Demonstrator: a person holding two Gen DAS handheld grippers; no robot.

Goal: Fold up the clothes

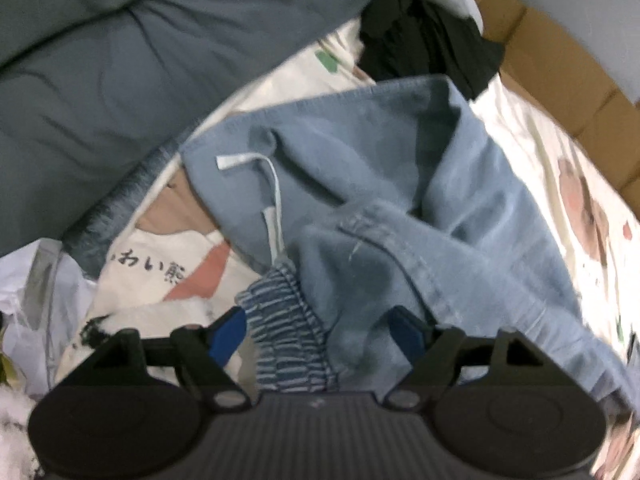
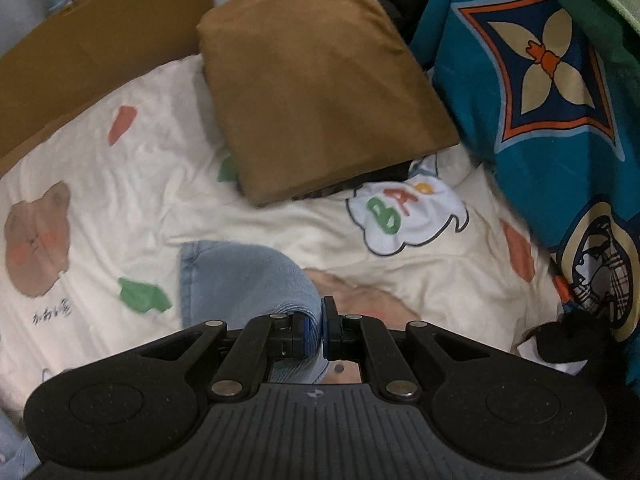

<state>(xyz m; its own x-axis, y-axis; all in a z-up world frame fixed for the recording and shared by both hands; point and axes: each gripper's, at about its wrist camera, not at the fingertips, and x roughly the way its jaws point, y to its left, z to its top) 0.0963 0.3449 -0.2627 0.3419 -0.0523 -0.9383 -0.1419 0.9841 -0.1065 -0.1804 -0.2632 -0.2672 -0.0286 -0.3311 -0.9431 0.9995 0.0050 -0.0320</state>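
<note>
Close around, a grey-blue quilt [image 1: 120,60], a black garment [image 1: 424,36] and cardboard boxes [image 1: 560,80] hem the cream bedsheet [image 2: 120,184]. Light blue trousers [image 1: 360,184] lie crumpled on it, their waistband between the open left tool [image 1: 320,332]. Right tool [image 2: 316,328] pinches their edge; a brown folded garment [image 2: 320,88] lies beyond.

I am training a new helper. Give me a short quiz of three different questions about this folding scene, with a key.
1. True or false: the right gripper is shut on the light blue garment.
2. The left gripper fingers are: A) wide open, B) fully closed.
3. Fill in: the folded brown garment lies on the cream ______-print bedsheet.

Key: 1 true; 2 A; 3 bear.
</note>
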